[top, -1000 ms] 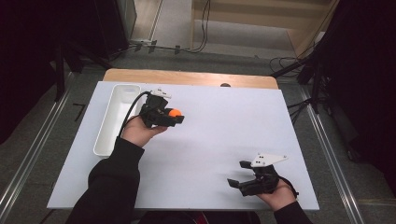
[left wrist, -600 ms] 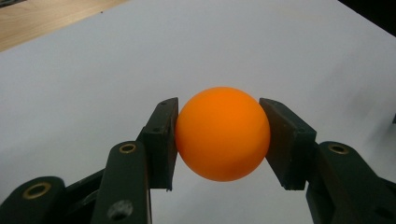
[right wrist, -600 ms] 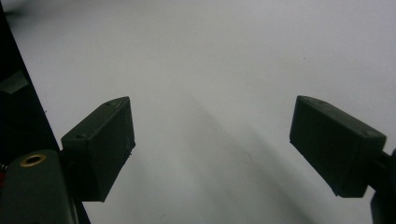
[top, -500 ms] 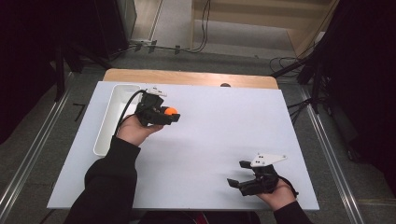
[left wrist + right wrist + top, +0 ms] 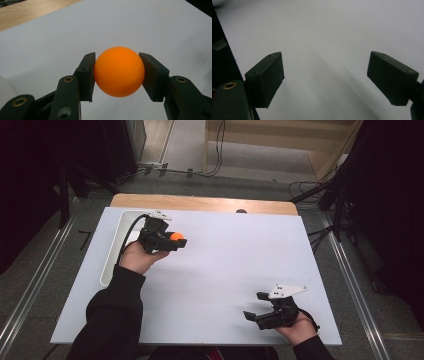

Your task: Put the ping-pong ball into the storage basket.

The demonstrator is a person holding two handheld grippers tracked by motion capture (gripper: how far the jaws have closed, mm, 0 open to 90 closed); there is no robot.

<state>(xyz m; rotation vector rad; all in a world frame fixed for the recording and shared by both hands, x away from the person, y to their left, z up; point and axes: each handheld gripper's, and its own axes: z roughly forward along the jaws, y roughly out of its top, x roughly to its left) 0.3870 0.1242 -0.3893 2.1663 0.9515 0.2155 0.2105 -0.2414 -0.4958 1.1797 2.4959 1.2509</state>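
Carrying the orange ball (image 5: 119,71) pinched squarely between the left gripper (image 5: 172,241) pads wants light, even pressure and a level hand toward the white tray (image 5: 116,251), while the right gripper (image 5: 256,306) rests spread

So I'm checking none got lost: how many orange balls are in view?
1. The ball sits clamped in the left gripper, beside the tray. More could lie hidden in the tray behind the hand.

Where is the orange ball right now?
The orange ball is clamped between the jaws of the left gripper, held over the far left part of the white table, just right of the white tray.
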